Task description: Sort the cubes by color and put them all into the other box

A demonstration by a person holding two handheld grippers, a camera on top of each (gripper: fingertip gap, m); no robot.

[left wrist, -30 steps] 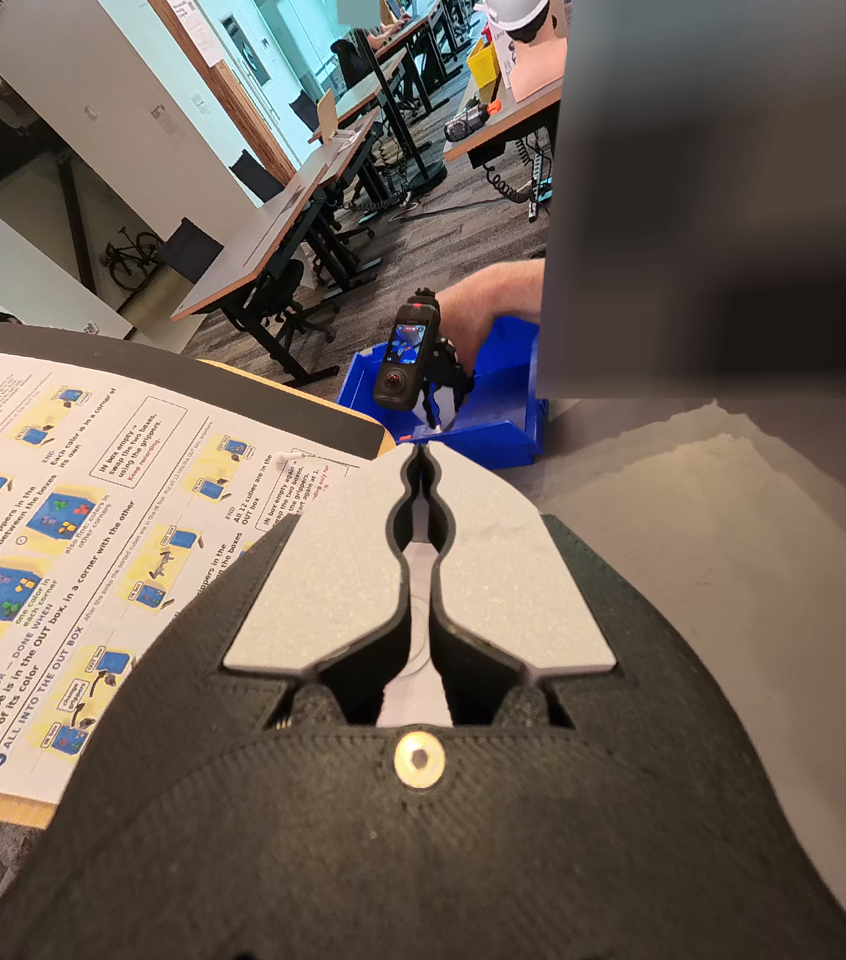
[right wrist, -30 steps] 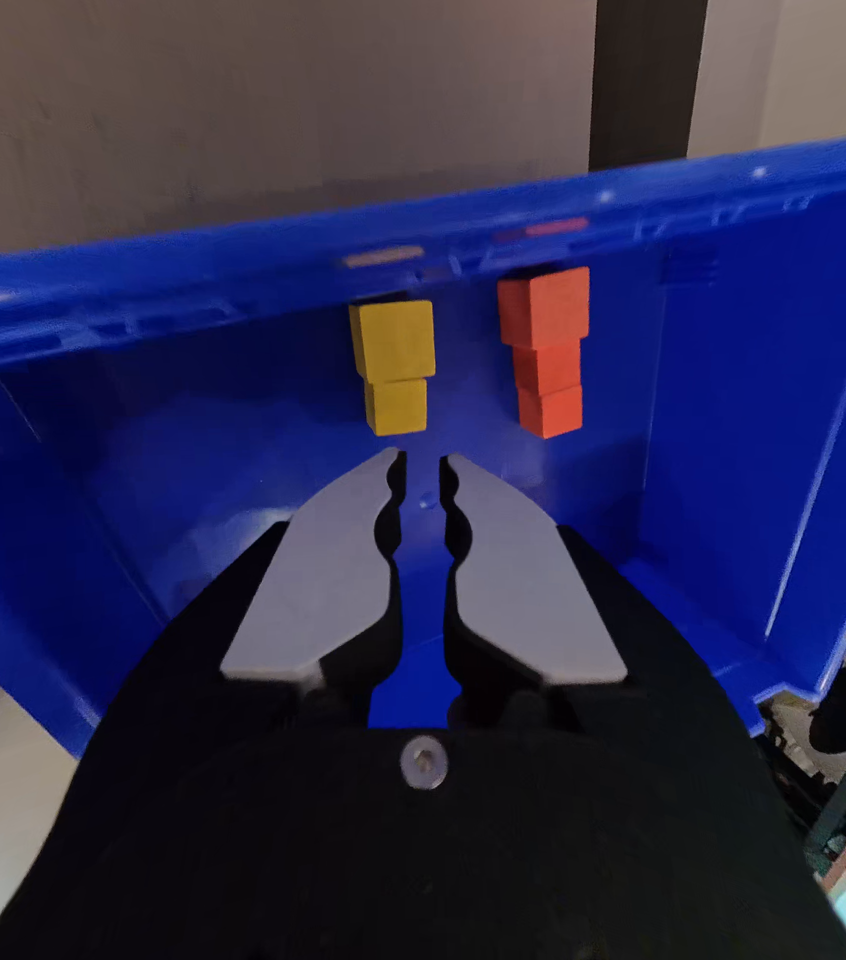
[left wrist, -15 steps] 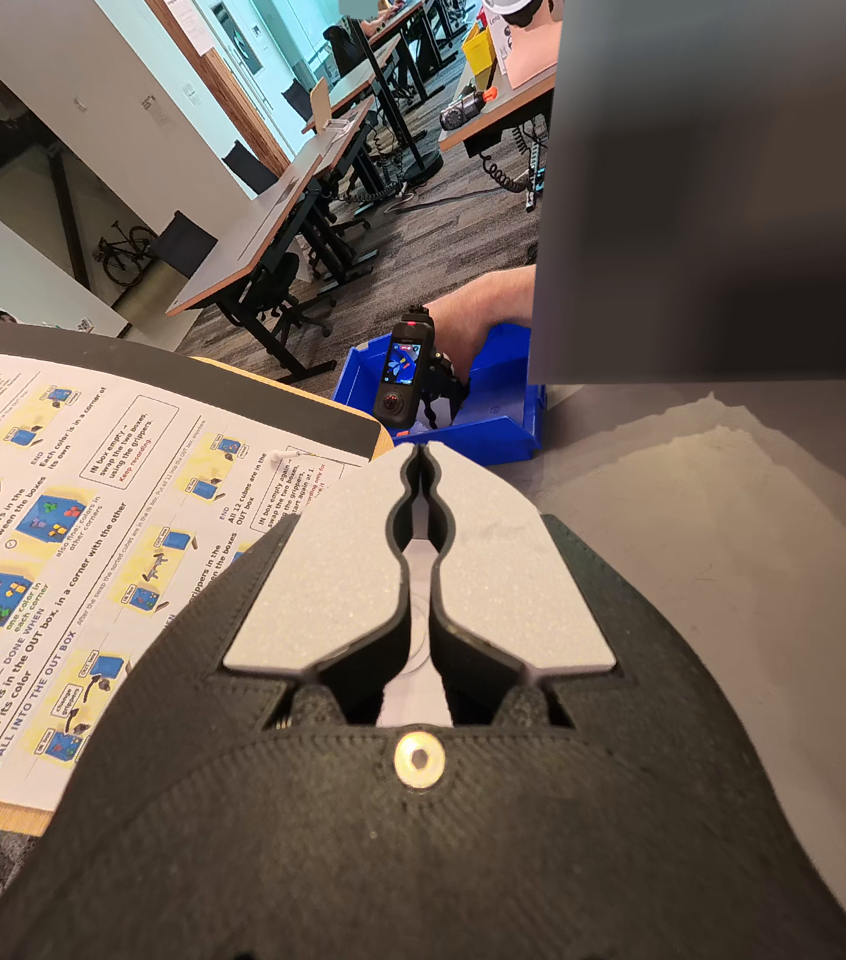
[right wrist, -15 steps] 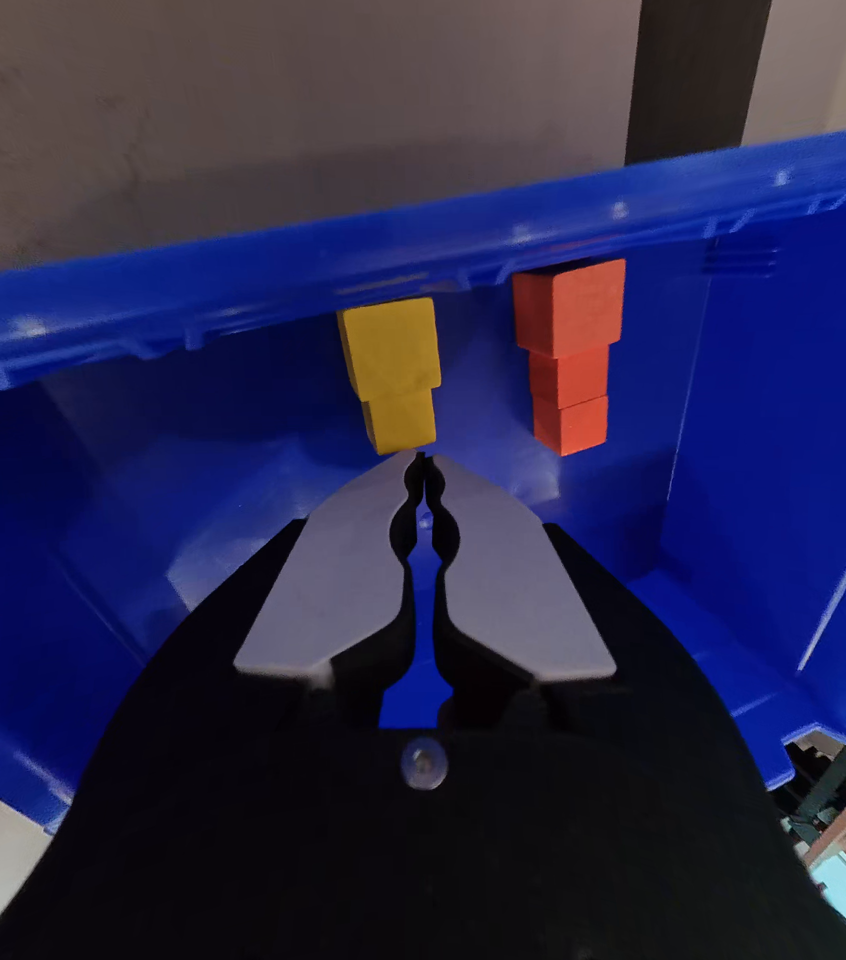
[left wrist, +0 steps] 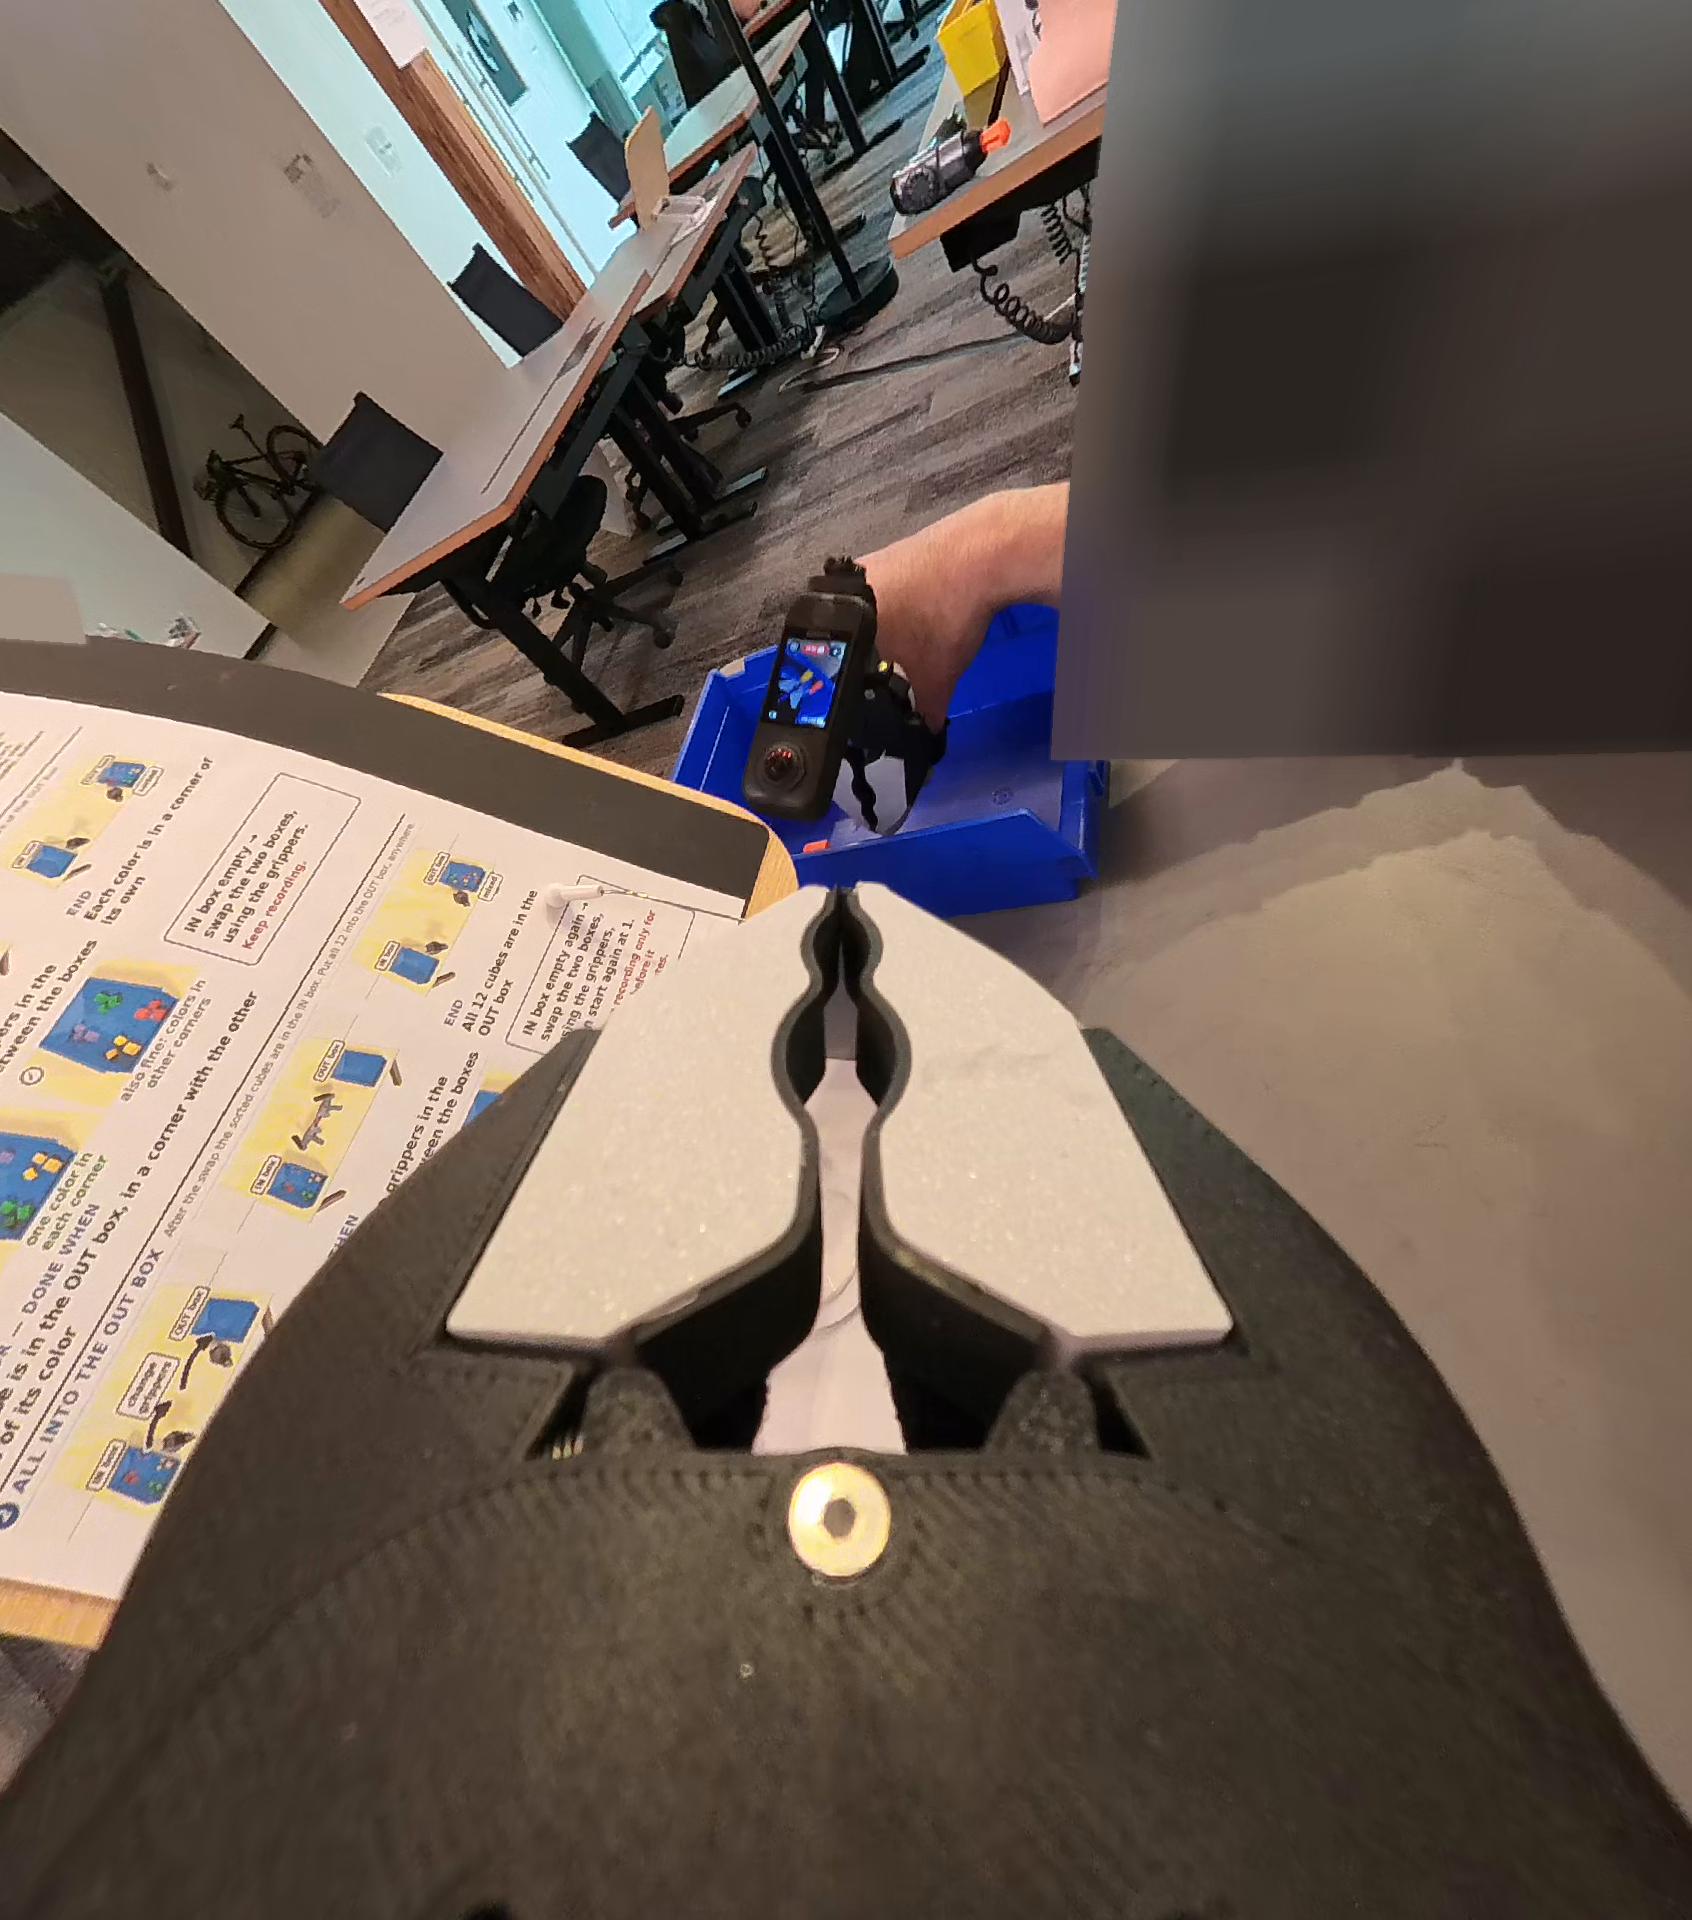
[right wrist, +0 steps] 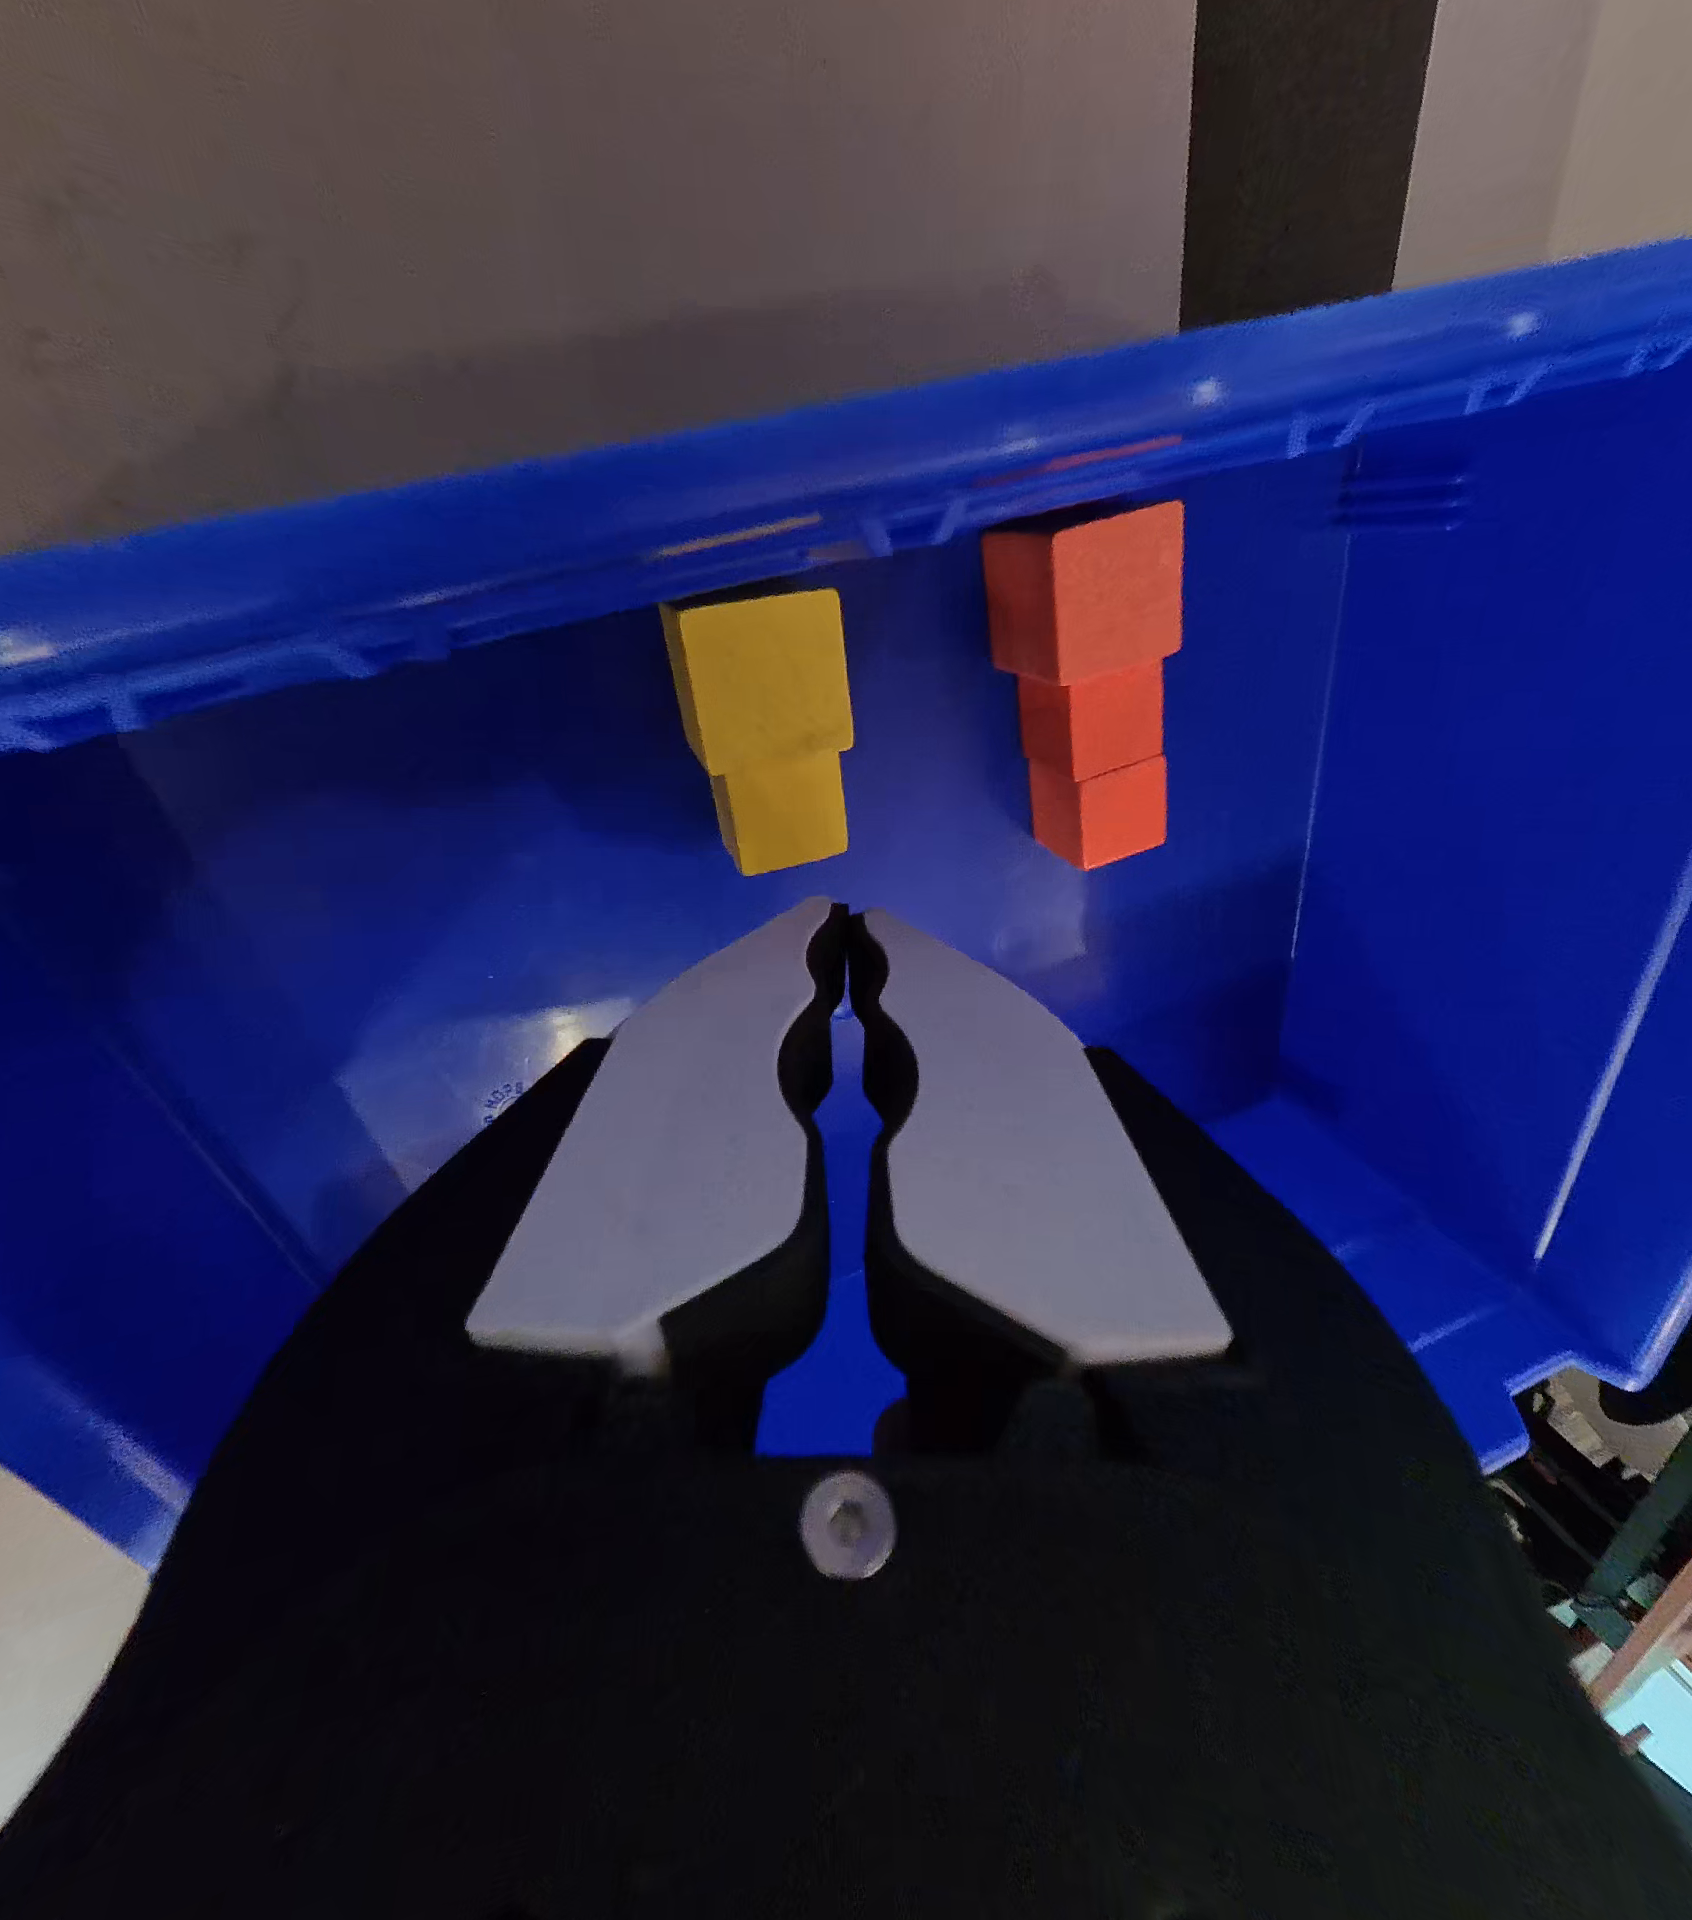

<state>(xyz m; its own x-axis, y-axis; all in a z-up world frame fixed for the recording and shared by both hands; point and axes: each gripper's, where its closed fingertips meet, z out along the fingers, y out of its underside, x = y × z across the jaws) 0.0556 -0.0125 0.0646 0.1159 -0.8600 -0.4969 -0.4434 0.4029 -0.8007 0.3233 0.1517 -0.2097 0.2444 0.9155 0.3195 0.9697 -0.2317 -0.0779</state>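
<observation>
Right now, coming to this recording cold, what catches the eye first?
In the right wrist view, two bright stacks against the far wall of the blue box: a yellow stack of two cubes and, to its right, an orange-red stack of three. The right hand-held gripper sits shut and empty just before the yellow one. In the left wrist view, a printed instruction sheet fills the left.

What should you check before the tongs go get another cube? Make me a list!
1. Right tongs empty: ok, shut on nothing.
2. Left tongs empty: ok, shut, over the instruction sheet.
3. Yellow cubes together: ok, a stack of two.
4. Red cubes together: ok, a stack of three, apart from yellow.
5. Stacks straight: not ok, top cubes sit slightly offset.
6. Cubes left in the other box: cannot tell, only one blue box is in view.
</observation>
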